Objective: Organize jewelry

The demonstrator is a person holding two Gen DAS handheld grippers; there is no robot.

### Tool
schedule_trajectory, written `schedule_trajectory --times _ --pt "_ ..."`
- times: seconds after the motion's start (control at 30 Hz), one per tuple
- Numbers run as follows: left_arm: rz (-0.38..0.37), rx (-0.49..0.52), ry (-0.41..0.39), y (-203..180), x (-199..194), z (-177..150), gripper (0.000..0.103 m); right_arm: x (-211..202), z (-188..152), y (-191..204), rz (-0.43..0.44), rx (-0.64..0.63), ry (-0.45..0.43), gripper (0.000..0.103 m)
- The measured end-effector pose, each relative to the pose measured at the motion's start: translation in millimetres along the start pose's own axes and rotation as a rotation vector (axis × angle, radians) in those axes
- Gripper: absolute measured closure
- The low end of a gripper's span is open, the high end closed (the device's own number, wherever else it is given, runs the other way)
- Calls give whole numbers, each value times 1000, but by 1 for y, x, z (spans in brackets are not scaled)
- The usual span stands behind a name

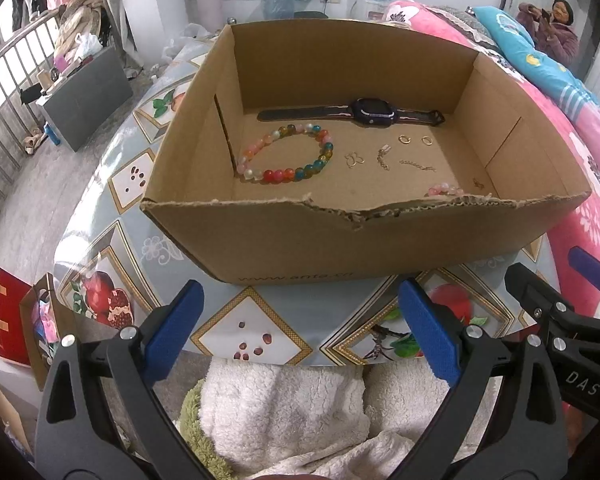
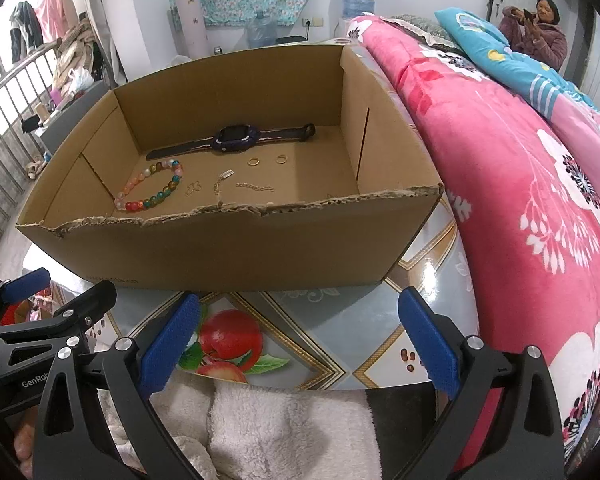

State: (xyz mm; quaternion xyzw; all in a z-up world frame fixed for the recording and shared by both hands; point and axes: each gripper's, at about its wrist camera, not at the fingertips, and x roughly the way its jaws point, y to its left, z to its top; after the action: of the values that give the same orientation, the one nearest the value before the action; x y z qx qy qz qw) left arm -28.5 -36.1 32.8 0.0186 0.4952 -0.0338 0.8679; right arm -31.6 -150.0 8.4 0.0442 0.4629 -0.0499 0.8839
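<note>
Between both sets of fingers nothing held: left gripper and right gripper spread wide, low over tabletop. Ahead, cardboard box holds bead bracelet, watch, rings, chains. Looks nearly done. Only left view shows pink beads behind near wall.

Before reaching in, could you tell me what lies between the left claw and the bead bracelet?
In the left wrist view, only bare tablecloth and the box's torn front wall separate the open left claw from the bracelet.
</note>
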Motion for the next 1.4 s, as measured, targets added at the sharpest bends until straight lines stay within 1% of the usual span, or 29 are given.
schedule_trajectory --times 0.27,1.4 --pt "-1 -7 9 0 3 0 9 5 0 -1 6 6 15 7" --pt "-4 -21 20 2 8 2 9 6 4 2 -6 -12 12 6"
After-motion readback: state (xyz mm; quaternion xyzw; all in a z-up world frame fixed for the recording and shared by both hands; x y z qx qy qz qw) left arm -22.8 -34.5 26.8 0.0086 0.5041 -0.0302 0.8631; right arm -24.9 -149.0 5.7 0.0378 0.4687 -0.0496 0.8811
